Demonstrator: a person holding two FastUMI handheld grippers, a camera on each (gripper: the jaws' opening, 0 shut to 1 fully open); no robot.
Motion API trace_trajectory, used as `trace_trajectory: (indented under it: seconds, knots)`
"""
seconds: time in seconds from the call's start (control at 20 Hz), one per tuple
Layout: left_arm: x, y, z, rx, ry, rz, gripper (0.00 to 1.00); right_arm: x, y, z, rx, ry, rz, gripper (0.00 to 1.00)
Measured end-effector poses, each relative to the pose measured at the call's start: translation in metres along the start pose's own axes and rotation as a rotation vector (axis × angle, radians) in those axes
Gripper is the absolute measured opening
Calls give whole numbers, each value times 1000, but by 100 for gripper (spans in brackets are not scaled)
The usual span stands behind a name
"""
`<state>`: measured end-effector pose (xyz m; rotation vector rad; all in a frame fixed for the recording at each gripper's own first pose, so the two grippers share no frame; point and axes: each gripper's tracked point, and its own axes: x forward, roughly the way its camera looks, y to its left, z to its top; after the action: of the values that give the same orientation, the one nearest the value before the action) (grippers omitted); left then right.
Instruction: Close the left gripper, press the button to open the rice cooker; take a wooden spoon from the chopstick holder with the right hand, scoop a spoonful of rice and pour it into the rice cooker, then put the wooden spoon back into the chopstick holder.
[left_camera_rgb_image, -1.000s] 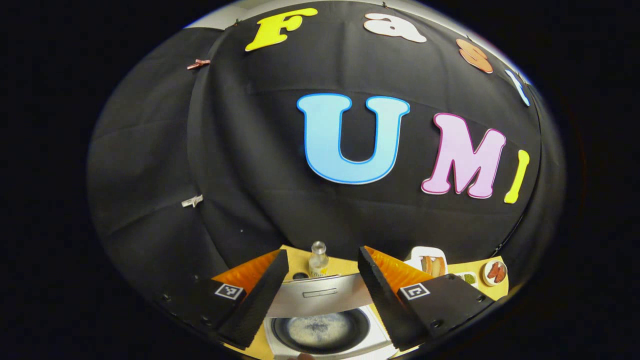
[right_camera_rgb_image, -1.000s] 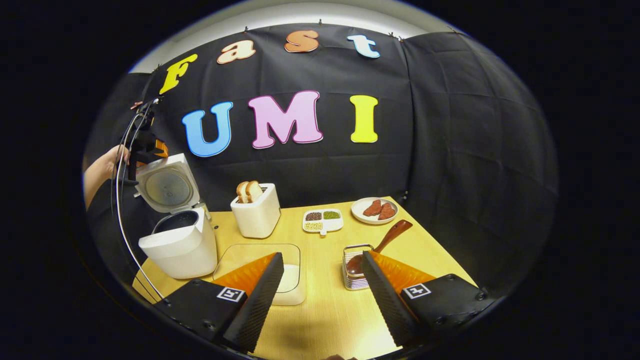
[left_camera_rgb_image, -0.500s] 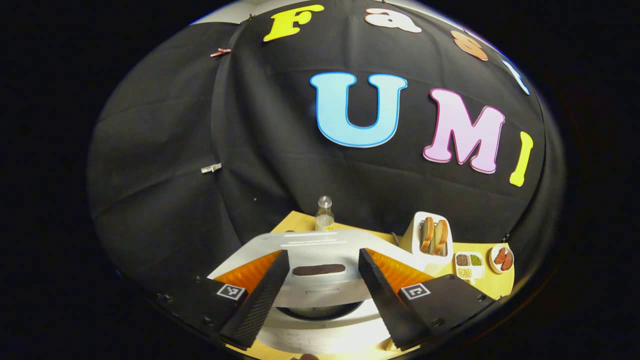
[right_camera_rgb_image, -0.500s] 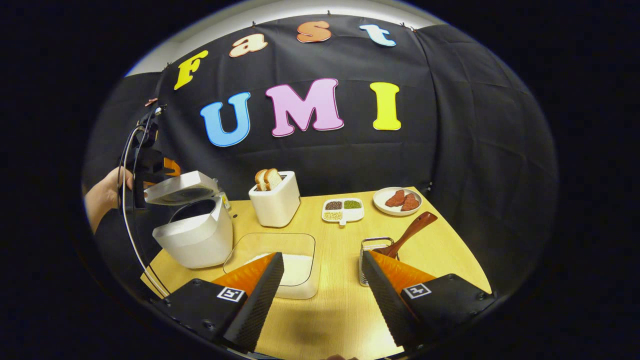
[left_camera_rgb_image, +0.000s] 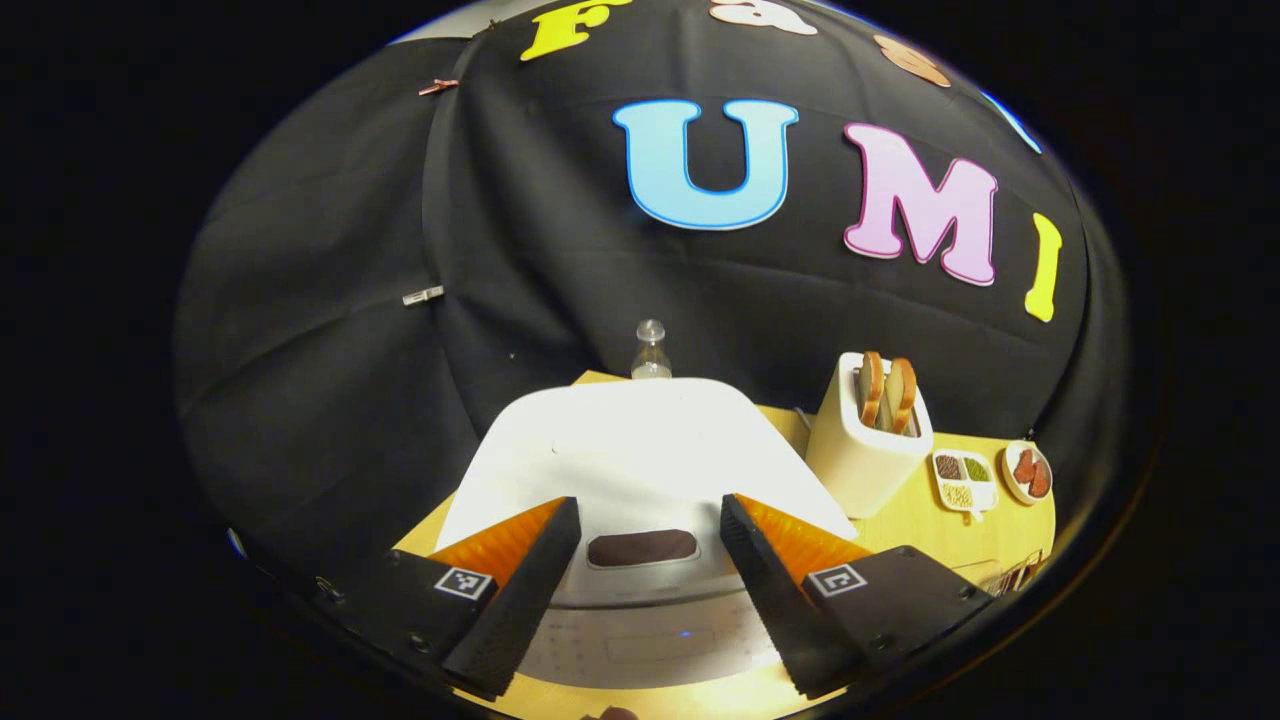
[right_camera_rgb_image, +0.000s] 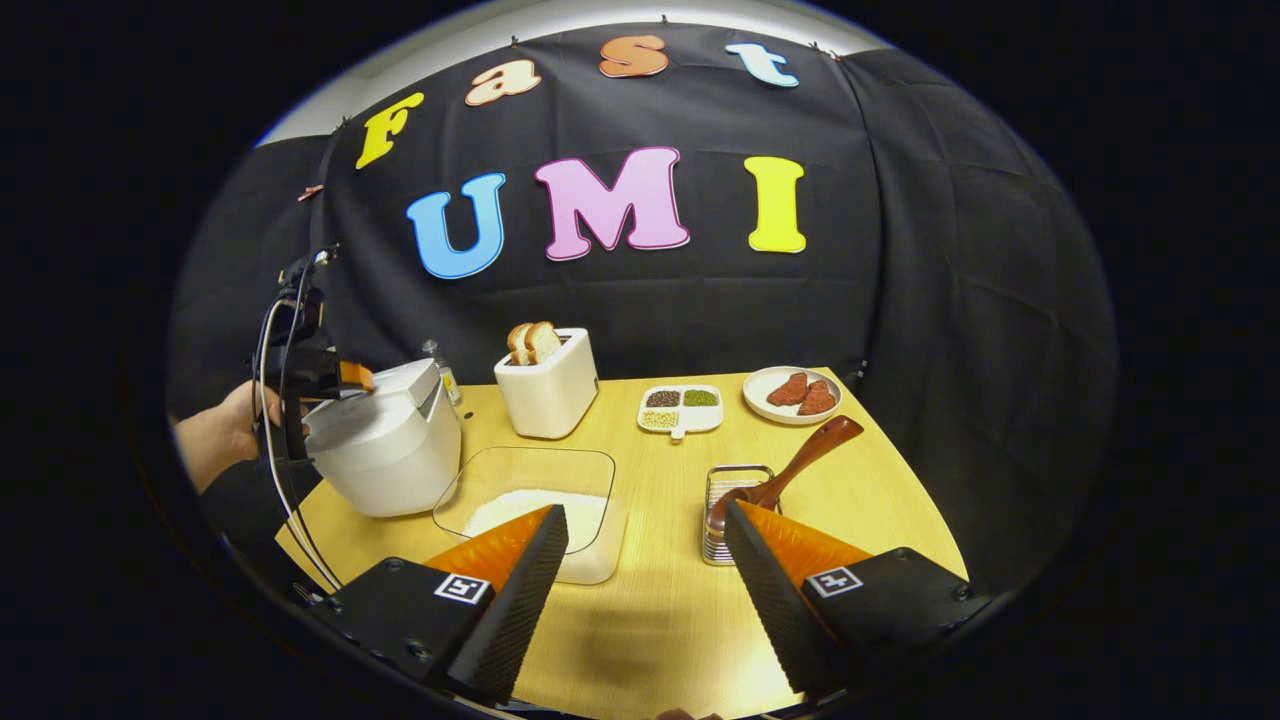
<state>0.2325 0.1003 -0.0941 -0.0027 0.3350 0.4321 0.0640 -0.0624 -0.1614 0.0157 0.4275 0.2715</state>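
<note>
— Two views, one rice cooker (left_camera_rgb_image: 640, 450): where is it?
— In the left gripper view its white lid is down, right under the left gripper (left_camera_rgb_image: 648, 585), with the dark button (left_camera_rgb_image: 642, 548) showing in the gap between the wide-apart fingers (left_camera_rgb_image: 520, 590), which hold nothing.
— And from the other side?
— The right gripper view puts the rice cooker (right_camera_rgb_image: 385, 445) at the left edge of the yellow surface (right_camera_rgb_image: 660, 600), with the left gripper (right_camera_rgb_image: 335, 378) at the top of its lid, held by a hand (right_camera_rgb_image: 215, 445).
— The spoon?
— The wooden spoon (right_camera_rgb_image: 785, 475) sits bowl-down in the chopstick holder (right_camera_rgb_image: 728, 510), handle leaning up to the right. The right gripper (right_camera_rgb_image: 645, 590) hangs near it, fingers spread and empty. The left gripper view catches just the holder's rim at its lower right edge.
— Rice?
— In a clear tray (right_camera_rgb_image: 535, 505) between cooker and holder.
— Farther back?
— A toaster (right_camera_rgb_image: 548, 385) with bread, a divided dish (right_camera_rgb_image: 680, 408) and a plate (right_camera_rgb_image: 792, 393). A small bottle (left_camera_rgb_image: 651, 350) stands behind the cooker.
</note>
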Motion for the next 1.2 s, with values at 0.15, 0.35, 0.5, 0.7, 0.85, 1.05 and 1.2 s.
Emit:
trace_trajectory:
  seconds: [0.15, 0.35, 0.5, 0.7, 0.85, 1.05, 1.2]
  knots:
    - [3, -3, -14, 0, 11, 2, 99, 0, -7, -1, -3, 0, -13, 99]
    - [7, -13, -8, 17, 18, -23, 100, -1, -13, 2, -12, -15, -26, 99]
    - [-10, -9, -5, 9, -7, -66, 99, 3, -13, 11, -9, -29, -26, 99]
    - [-78, -12, 56, 19, -212, -113, 97, 10, -5, 46, -48, -94, -17, 99]
    - [-138, -19, 71, 25, -294, -161, 97, 9, 11, 82, -69, -160, -1, 99]
    - [-203, -27, 59, 3, -307, -230, 97, -3, 33, 122, -137, -243, 11, 98]
    - [-238, -27, 47, -4, -295, -289, 97, -21, 42, 141, -188, -280, -12, 99]
